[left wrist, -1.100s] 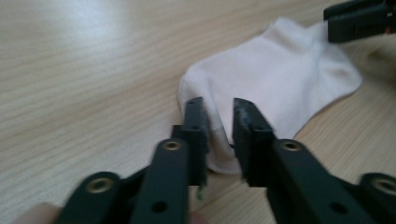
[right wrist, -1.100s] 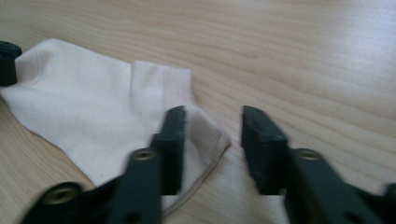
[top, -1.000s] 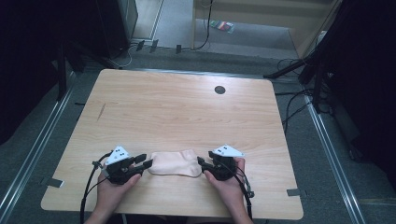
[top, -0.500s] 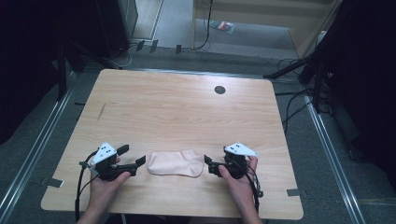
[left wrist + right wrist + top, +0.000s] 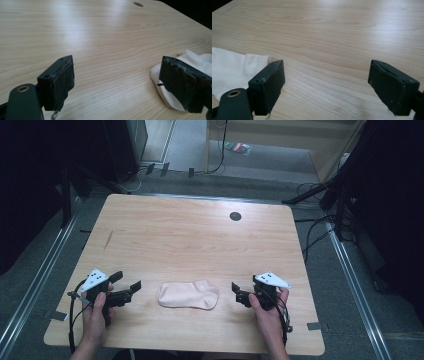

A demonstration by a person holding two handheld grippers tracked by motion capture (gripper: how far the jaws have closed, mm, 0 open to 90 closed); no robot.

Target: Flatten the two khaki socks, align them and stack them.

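Release of the folded sock (image 5: 188, 295): a second ago we had both grippers at its ends; now we have drawn them apart and it lies alone near the front edge of the table (image 5: 200, 235), so the fold looks finished. Left gripper (image 5: 126, 287): jaws just opened wide, nothing between them, sock just beside one jaw. Right gripper (image 5: 240, 293): likewise fully spread, empty, touching nothing.

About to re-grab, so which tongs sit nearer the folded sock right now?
Right, by a small margin. The right tongs stand open just off the sock on its right end; the left tongs, also open, sit slightly farther off its left end. Neither touches it.
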